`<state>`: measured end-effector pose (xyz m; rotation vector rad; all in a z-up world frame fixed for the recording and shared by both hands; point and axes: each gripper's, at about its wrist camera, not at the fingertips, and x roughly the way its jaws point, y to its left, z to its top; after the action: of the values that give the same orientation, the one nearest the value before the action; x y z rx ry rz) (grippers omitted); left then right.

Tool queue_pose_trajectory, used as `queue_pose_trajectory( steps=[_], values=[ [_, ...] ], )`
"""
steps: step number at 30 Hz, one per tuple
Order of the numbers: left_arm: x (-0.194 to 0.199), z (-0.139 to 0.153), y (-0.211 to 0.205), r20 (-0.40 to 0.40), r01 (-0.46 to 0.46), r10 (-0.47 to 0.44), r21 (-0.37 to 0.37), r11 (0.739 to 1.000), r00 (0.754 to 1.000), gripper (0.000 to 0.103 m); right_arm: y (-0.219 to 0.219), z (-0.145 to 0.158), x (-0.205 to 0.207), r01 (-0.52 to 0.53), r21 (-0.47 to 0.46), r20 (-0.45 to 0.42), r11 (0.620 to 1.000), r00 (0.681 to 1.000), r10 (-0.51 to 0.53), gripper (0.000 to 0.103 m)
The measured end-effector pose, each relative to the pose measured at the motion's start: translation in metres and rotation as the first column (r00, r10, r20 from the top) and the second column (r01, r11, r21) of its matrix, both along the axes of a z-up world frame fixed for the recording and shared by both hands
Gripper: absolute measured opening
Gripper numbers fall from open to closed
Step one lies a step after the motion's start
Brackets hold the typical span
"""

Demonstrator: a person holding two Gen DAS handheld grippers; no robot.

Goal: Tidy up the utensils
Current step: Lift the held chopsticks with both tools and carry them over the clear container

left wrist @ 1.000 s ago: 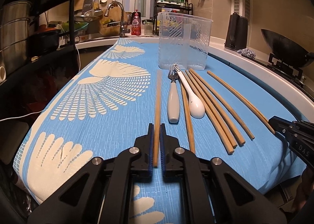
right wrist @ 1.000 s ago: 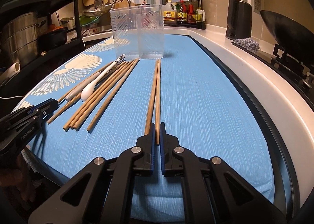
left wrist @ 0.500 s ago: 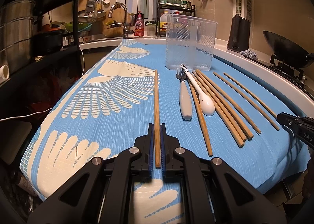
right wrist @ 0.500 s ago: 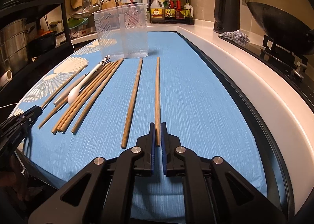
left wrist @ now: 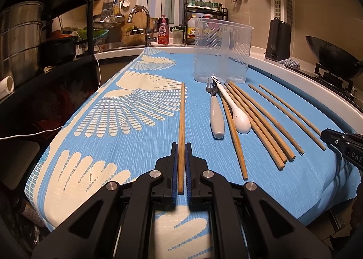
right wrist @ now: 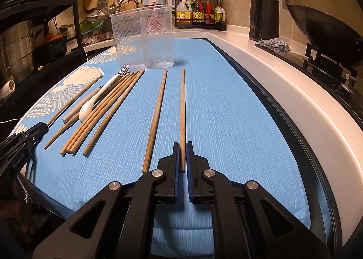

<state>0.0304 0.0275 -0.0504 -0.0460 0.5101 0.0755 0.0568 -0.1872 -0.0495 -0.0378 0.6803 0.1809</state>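
While both grippers' fingers clamp chopsticks, the left gripper reads "GenRobot.AI".

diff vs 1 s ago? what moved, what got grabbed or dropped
Left claw, shut on one chopstick, dragged it leftward, away from the fork and the pile. Right claw pulled its chopstick right, off its neighbour, so the two no longer touch. Nothing newly grabbed or dropped. Spoon and clear container unchanged.
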Motion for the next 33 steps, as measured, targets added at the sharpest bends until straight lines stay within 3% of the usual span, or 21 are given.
queue_pose_trajectory(
  steps=[9,22,33],
  values=[
    [-0.004,0.004,-0.001,0.013,0.003,-0.003,0.007,1.0,1.0,0.006,0.0,0.008,0.003,-0.013,0.013,0.006,1.0,1.0,0.013,0.005],
    [-0.022,0.066,0.01,0.149,0.028,-0.027,0.0,1.0,0.988,0.006,-0.002,0.089,-0.018,-0.032,0.028,0.17,0.999,0.985,0.027,0.005],
    [0.008,0.118,0.029,0.192,0.059,-0.056,-0.012,0.998,0.98,0.006,-0.003,0.149,0.005,-0.042,0.061,0.241,0.997,0.97,0.026,0.005]
  ],
)
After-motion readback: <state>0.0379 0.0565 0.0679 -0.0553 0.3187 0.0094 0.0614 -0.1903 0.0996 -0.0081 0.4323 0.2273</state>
